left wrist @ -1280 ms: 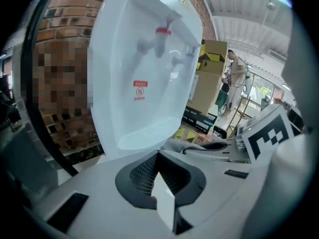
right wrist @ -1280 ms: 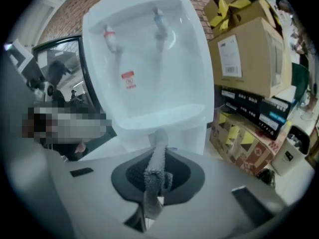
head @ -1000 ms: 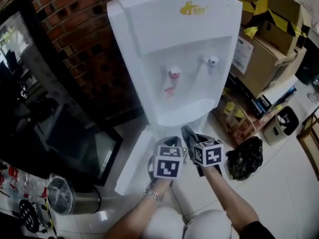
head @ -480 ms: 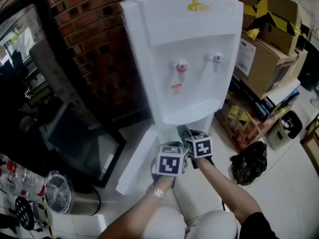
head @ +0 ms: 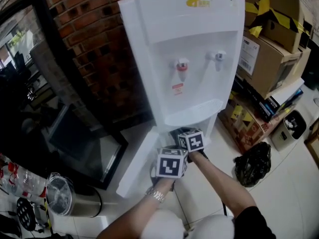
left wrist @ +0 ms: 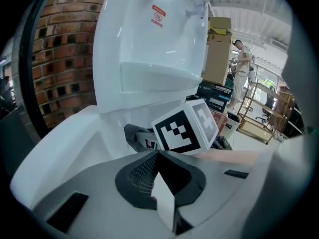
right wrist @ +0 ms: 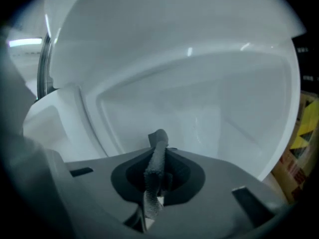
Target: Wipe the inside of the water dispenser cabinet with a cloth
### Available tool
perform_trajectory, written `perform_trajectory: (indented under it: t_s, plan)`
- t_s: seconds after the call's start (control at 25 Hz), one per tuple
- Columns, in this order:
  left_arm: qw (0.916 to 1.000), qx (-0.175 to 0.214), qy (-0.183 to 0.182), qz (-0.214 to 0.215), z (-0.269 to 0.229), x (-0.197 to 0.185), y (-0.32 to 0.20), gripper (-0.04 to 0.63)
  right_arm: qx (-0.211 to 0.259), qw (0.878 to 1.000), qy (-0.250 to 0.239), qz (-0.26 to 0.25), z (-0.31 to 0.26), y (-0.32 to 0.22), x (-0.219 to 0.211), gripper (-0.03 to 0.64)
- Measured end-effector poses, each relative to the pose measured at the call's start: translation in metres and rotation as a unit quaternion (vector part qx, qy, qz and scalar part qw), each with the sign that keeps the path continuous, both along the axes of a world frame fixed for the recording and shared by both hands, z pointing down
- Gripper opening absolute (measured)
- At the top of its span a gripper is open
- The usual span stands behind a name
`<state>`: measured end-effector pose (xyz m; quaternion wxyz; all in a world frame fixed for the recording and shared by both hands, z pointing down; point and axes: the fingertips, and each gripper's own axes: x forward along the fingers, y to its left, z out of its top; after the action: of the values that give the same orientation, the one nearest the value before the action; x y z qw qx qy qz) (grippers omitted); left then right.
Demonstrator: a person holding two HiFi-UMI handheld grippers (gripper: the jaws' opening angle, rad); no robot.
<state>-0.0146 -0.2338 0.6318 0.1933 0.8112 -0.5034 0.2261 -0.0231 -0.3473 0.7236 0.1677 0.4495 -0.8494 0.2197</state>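
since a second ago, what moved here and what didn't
The right gripper, shut on the grey cloth, moved forward to the open cabinet under the dispenser. The left gripper stayed low beside it, jaws together, and the cabinet door stayed open.

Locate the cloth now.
Right gripper view: cloth pinched in the right gripper's jaws, facing the cabinet interior; in head view, centre, below the drip tray.

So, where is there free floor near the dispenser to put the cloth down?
The tiles are bare between the black bag and the right arm. A smaller bare strip lies between the dispenser and that bag. The boxes at right and the metal can at left crowd the rest.
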Motion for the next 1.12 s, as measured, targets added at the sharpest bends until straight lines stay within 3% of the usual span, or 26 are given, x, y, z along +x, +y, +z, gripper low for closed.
perform_trajectory:
  t_s: [0.32,0.48,0.6,0.88,1.12]
  plan:
    - [0.9999,0.002,-0.008,0.006,0.000,0.000,0.001,0.000,-0.082,0.996,0.035,-0.007,0.095,0.017,-0.001,0.021]
    - [1.0000,-0.003,-0.003,0.005,0.001,-0.002,0.001,0.000,-0.098,0.994,0.044,0.003,0.108,0.020,0.007,0.021]
    - [0.9999,-0.006,0.002,0.012,0.002,0.002,0.003,0.000,-0.077,0.996,0.028,0.028,0.075,0.008,0.022,0.021]
    - [0.9998,-0.002,-0.001,0.022,-0.001,0.006,0.003,0.000,0.042,0.997,-0.071,0.014,-0.006,-0.013,0.013,0.021]
    - [0.9998,-0.004,-0.002,0.022,-0.001,0.002,0.004,0.000,0.027,0.998,-0.023,-0.047,0.041,-0.007,-0.020,0.021]
